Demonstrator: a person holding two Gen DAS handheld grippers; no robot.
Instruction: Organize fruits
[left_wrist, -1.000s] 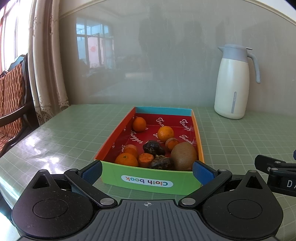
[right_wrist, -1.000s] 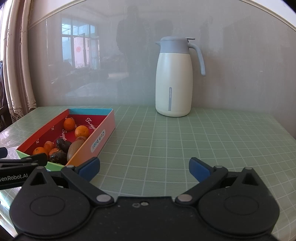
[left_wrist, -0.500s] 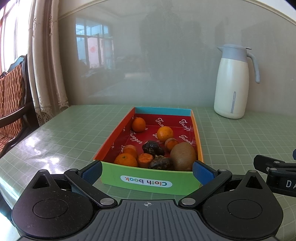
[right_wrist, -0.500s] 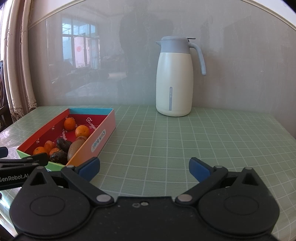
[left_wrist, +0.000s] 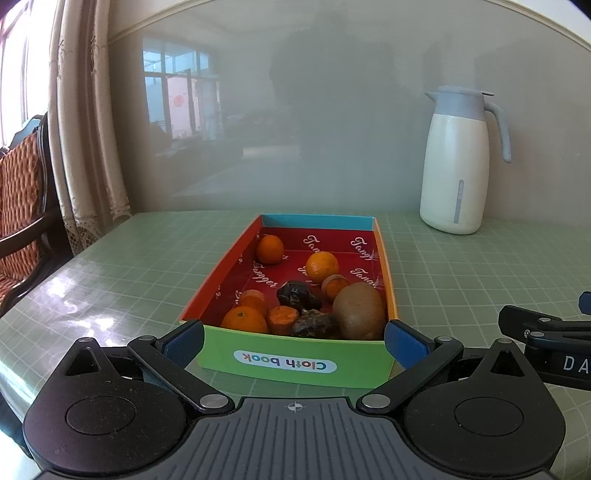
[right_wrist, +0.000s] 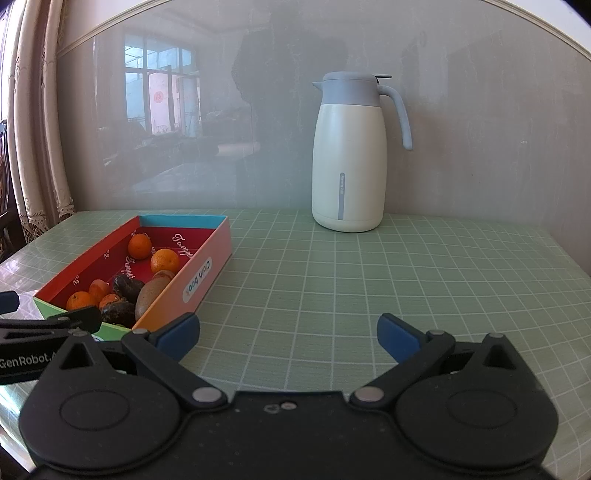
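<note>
A colourful cardboard box (left_wrist: 284, 363) with a red inside sits on the green grid mat. It holds several oranges (left_wrist: 322, 266), a brown kiwi (left_wrist: 358, 309) and dark wrinkled fruits (left_wrist: 297, 293). My left gripper (left_wrist: 293, 341) is open and empty, its blue pads on either side of the box's near green wall. My right gripper (right_wrist: 288, 334) is open and empty over bare mat, to the right of the box (right_wrist: 199, 277).
A white jug with a grey-blue lid (right_wrist: 349, 155) stands at the back against the wall. A wooden chair (left_wrist: 22, 206) and a curtain (left_wrist: 85, 122) are at the left, beyond the table's edge.
The left gripper has edged slightly closer to the box. The right gripper has hardly moved.
</note>
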